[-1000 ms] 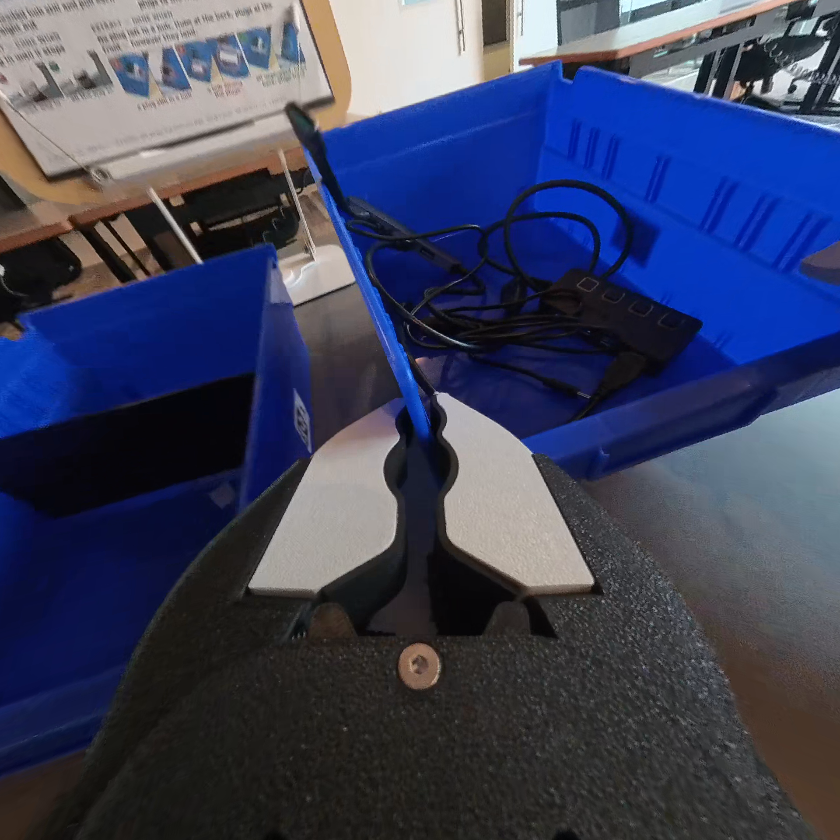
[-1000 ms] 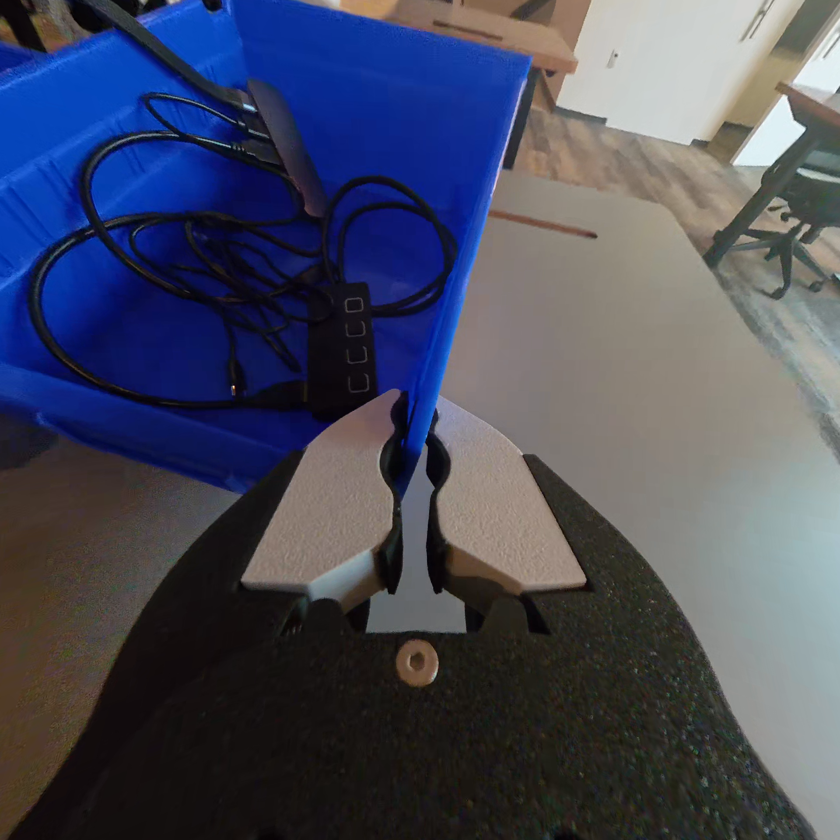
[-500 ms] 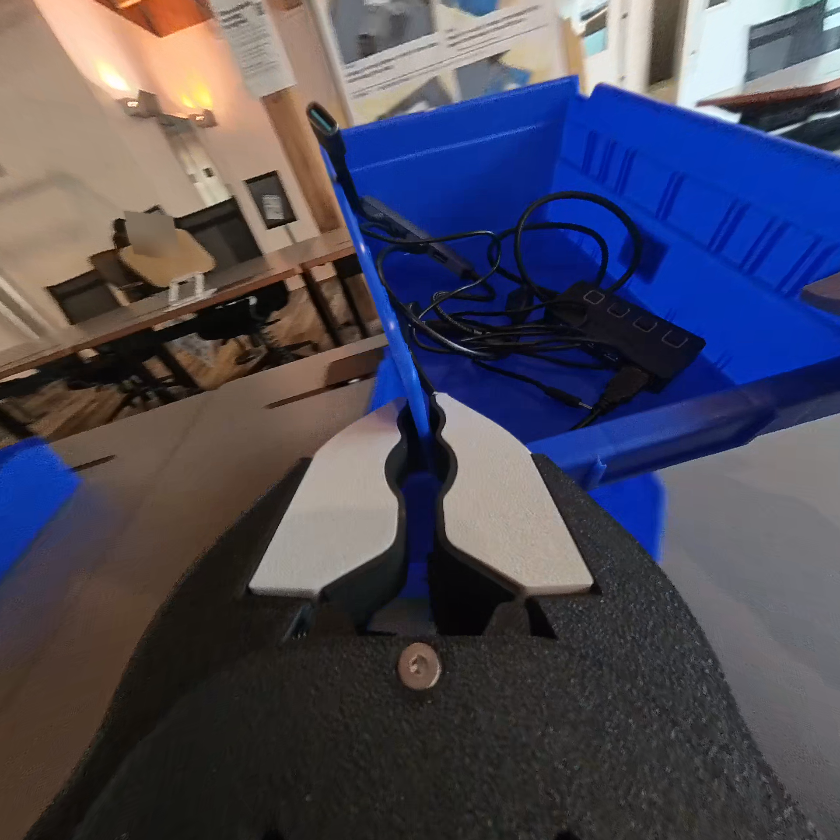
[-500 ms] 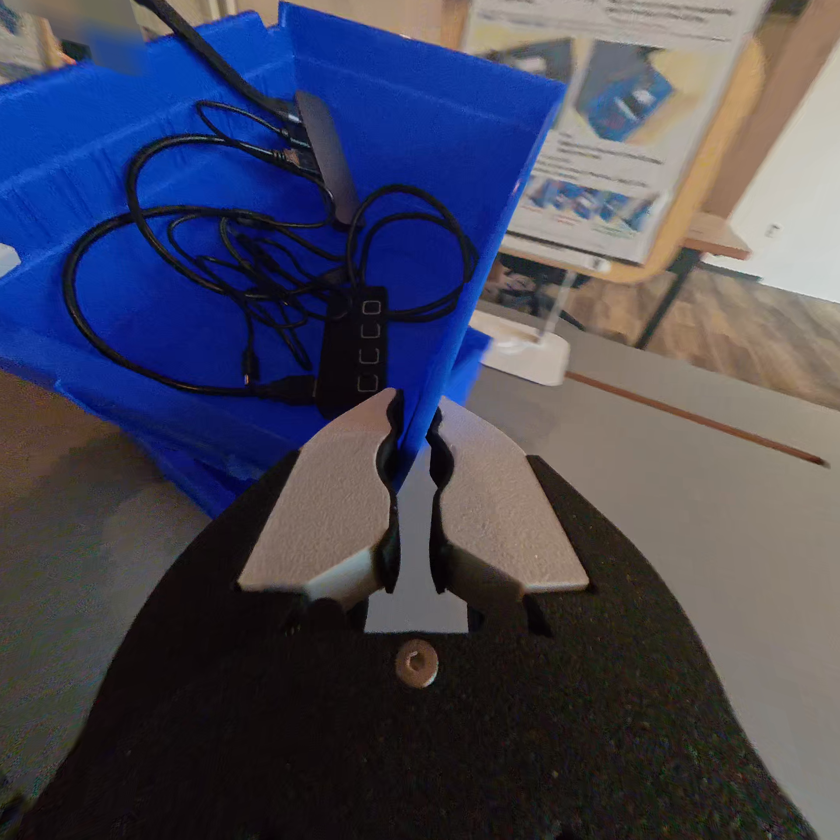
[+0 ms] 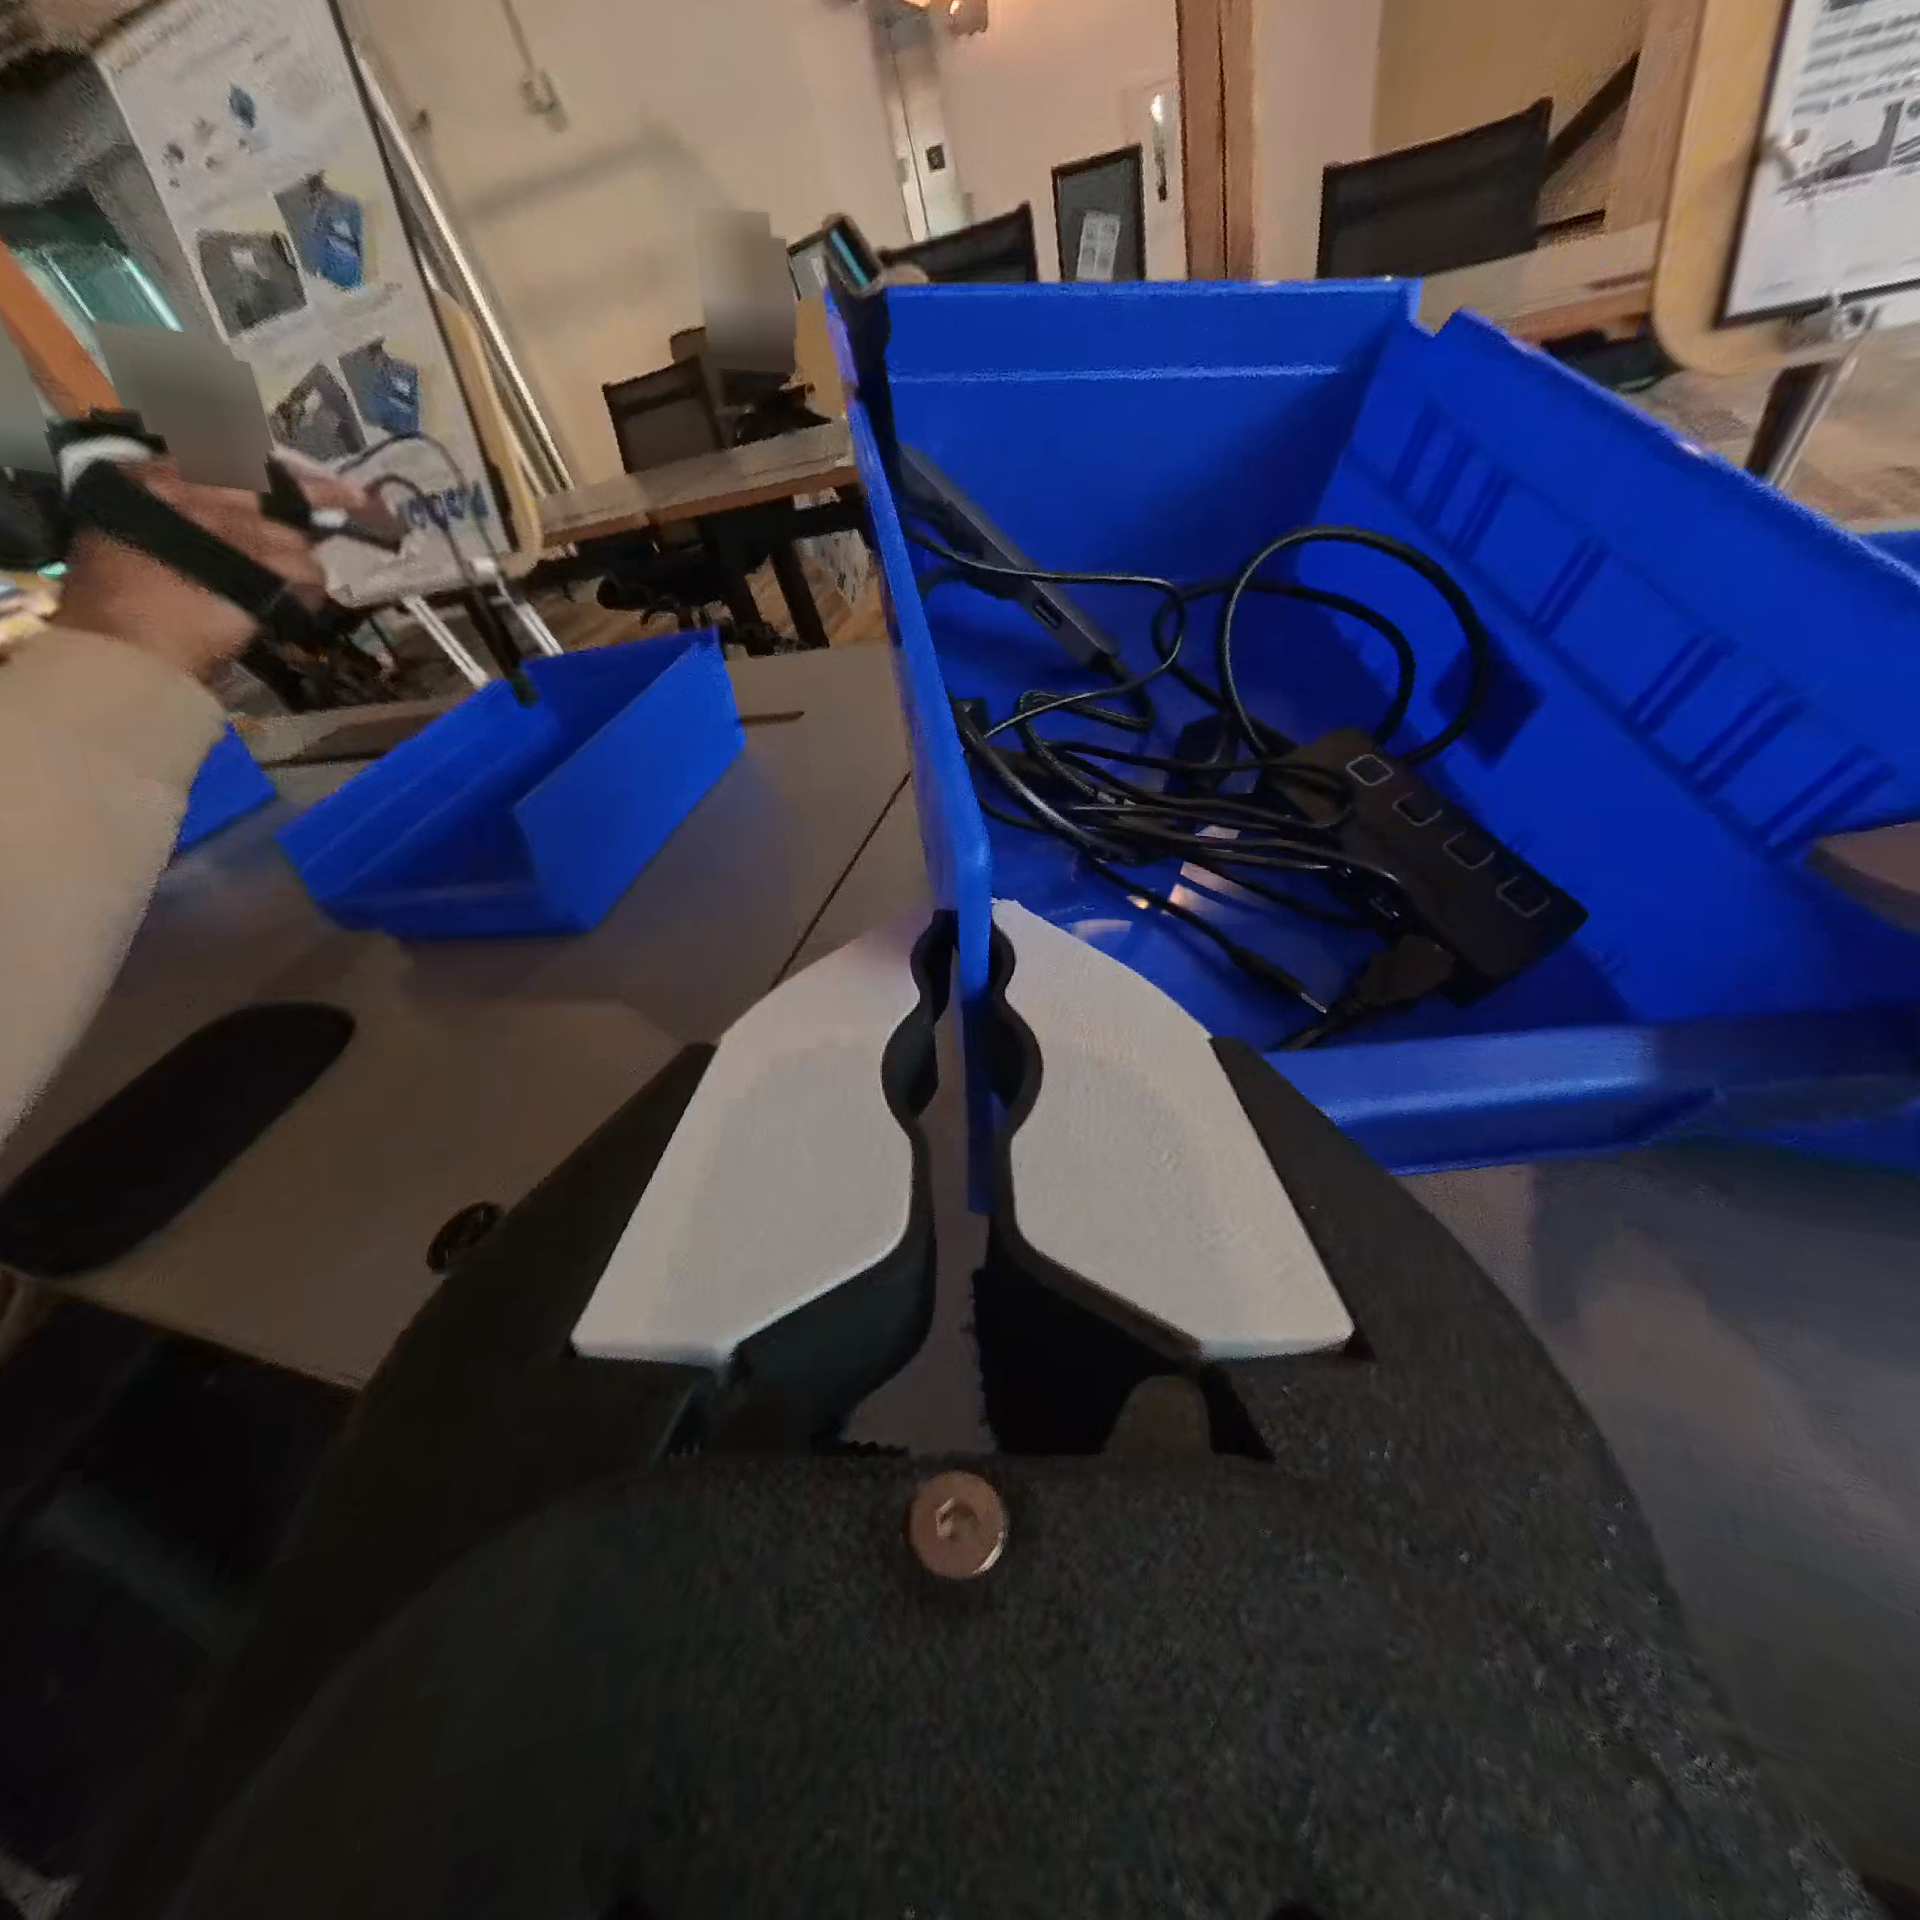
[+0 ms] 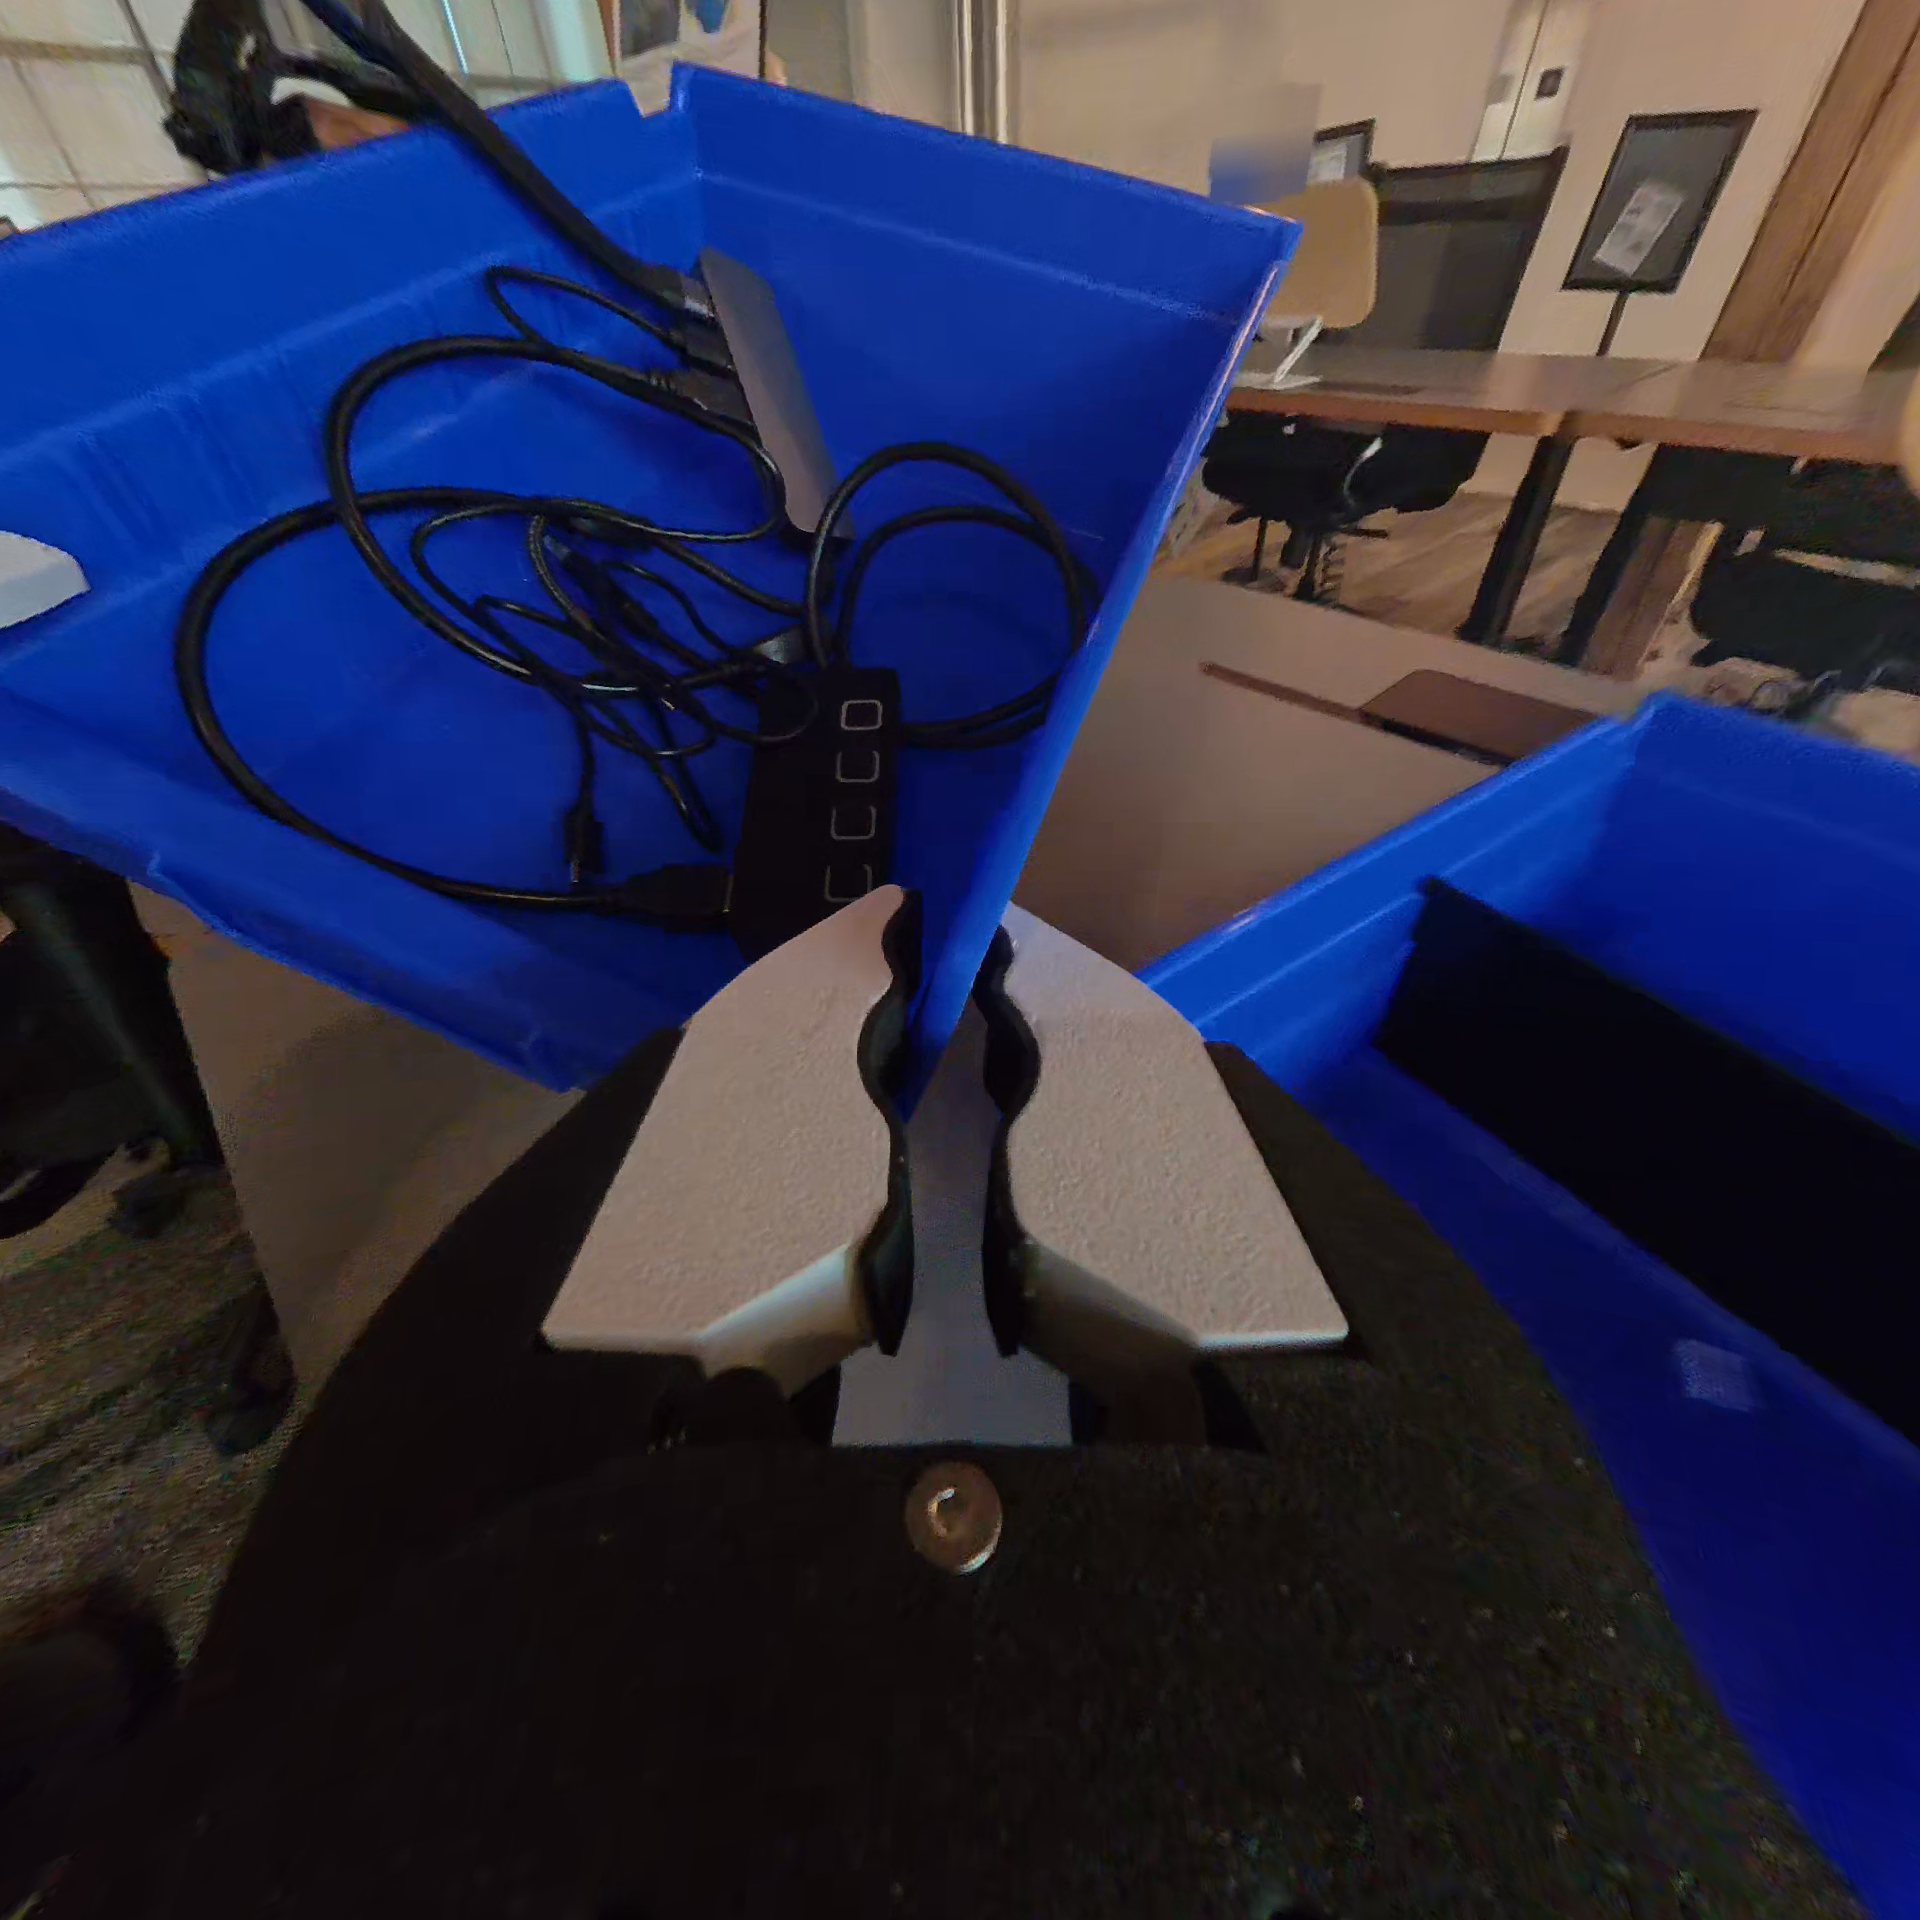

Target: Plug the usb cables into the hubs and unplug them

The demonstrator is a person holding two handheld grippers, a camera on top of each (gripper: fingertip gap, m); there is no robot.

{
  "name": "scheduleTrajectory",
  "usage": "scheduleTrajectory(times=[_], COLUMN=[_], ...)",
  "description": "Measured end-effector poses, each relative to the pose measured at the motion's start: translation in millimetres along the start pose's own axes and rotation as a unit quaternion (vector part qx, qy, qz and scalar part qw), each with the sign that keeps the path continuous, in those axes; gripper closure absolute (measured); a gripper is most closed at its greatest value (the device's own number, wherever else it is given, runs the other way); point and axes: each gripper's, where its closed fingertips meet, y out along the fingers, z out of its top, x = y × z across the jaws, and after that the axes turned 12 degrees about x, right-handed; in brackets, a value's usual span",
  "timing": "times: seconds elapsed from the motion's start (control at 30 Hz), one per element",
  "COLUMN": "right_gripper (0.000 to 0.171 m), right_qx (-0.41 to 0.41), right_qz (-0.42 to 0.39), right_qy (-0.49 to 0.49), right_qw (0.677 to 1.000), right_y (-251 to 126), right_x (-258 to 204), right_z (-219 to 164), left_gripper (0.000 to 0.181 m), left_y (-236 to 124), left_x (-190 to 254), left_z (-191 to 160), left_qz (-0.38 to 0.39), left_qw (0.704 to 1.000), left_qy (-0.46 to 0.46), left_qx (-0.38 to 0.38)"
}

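A blue bin (image 5: 1143, 468) holds a black four-button USB hub (image 5: 1455, 862), a slim dark hub (image 5: 997, 561) leaning on the left wall, and tangled black cables (image 5: 1122, 790). My left gripper (image 5: 966, 935) is shut on the bin's left wall. My right gripper (image 6: 951, 935) is shut on the right wall of the bin (image 6: 935, 312). The right wrist view shows the black hub (image 6: 831, 810), the slim hub (image 6: 769, 384) and the cables (image 6: 468, 582) inside. The bin is tilted and held between both grippers.
A second blue bin (image 6: 1662, 1039) with a dark inside sits close on the right. Another low blue bin (image 5: 520, 810) sits on the grey table (image 5: 468, 1039) far left, where a person's hand (image 5: 156, 582) holds a cable. Desks and chairs stand behind. One gripper's finger ends stand about 20 cm off the other's.
Both grippers stayed clamped on the bin walls and carried the bin around; the background has swung. The second blue bin has come into the right wrist view.
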Motion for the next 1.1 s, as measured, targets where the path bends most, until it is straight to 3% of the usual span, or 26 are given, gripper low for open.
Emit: scheduleTrajectory(times=[0.3, 0.4, 0.5, 0.6, 0.73, 0.8, 0.87, 0.97, 1.1], right_gripper=[0.159, 0.156, 0.151, 0.138, 0.119, 0.108, 0.098, 0.091, 0.087], right_qx=[-0.08, -0.115, -0.106, -0.099, -0.029, -0.005, 0.006, -0.037, -0.178], right_qz=[-0.005, -0.001, 0.005, 0.035, 0.081, 0.118, 0.129, 0.11, 0.164], right_qy=[-0.006, -0.003, -0.039, -0.046, -0.091, -0.119, -0.173, -0.299, -0.355], right_qw=[0.997, 0.993, 0.994, 0.993, 0.992, 0.986, 0.976, 0.947, 0.903], right_y=[15.7, 15.0, 14.3, 8.5, -9.5, -23.9, -37.4, -50.4, -63.3], right_x=[-16.7, -18.6, -21.1, -30.6, -38.8, -40.5, -26.3, 20.3, 55.2], right_z=[-56.8, -75.2, -76.6, -74.3, -46.8, -31.8, -21.5, -21.8, -56.2], left_gripper=[0.176, 0.164, 0.164, 0.155, 0.125, 0.112, 0.114, 0.113, 0.128], left_y=[22.6, 31.5, 32.2, 30.0, 20.1, 13.3, 2.4, -10.4, -15.7], left_x=[-15.0, -6.2, -8.4, -14.7, -42.6, -53.2, -55.3, -52.0, -54.8], left_z=[-66.2, -86.0, -115.7, -120.4, -85.2, -45.8, -8.9, 19.7, 13.0], left_qz=[-0.022, -0.038, -0.037, -0.034, 0.023, 0.05, 0.052, 0.037, 0.058], left_qw=[0.997, 0.995, 0.991, 0.991, 0.998, 0.998, 0.989, 0.979, 0.989], left_qy=[-0.056, -0.063, -0.042, -0.055, -0.011, -0.015, -0.055, -0.085, -0.06], left_qx=[-0.056, -0.074, -0.119, -0.118, -0.06, 0.034, 0.124, 0.181, 0.123])
